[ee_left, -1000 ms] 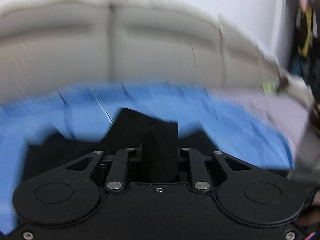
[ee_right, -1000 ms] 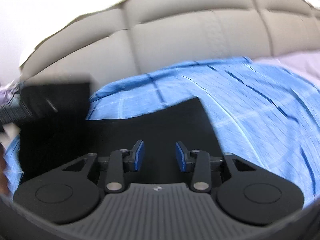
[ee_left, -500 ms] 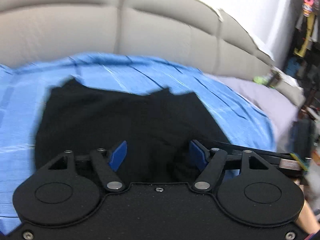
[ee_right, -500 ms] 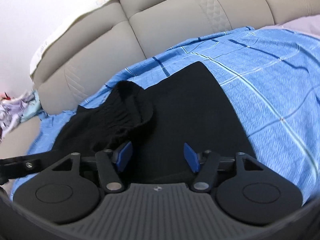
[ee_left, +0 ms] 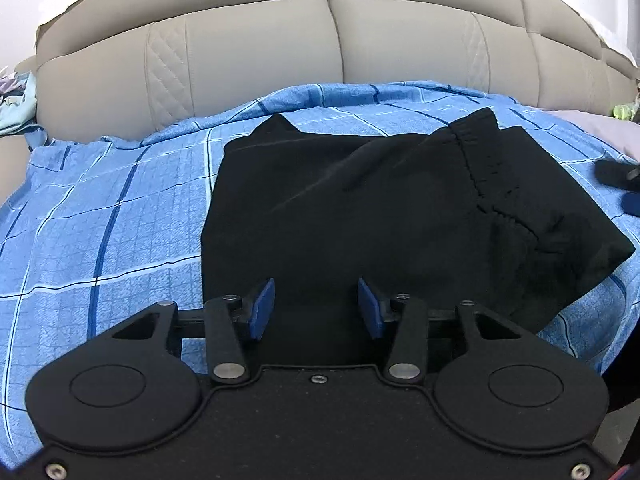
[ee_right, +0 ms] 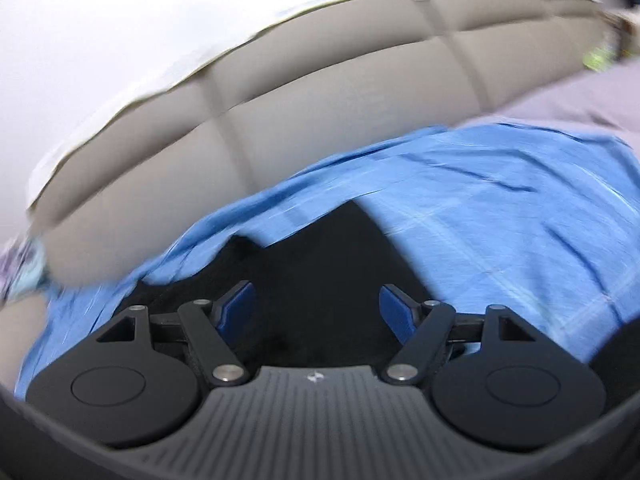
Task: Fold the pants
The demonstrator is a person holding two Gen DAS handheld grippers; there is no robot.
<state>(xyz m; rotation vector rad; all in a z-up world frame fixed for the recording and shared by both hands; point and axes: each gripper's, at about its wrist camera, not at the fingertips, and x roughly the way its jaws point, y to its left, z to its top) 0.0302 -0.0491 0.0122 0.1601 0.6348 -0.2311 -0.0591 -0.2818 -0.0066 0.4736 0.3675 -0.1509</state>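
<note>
Now the folded black fabric pants [ee_left: 360, 216] lie on the blue checked sheet [ee_left: 100, 232] before the beige padded headboard [ee_left: 256, 52]; my left gripper [ee_left: 316, 308] closes empty above their near edge, perhaps to regrasp, while my right gripper [ee_right: 316, 308] opens, empty.

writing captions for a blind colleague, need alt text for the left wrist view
Black pants, folded into a rough rectangle, lie on a blue checked sheet in front of a beige padded headboard. The left gripper hangs over their near edge, jaws closing, gripping nothing.
</note>
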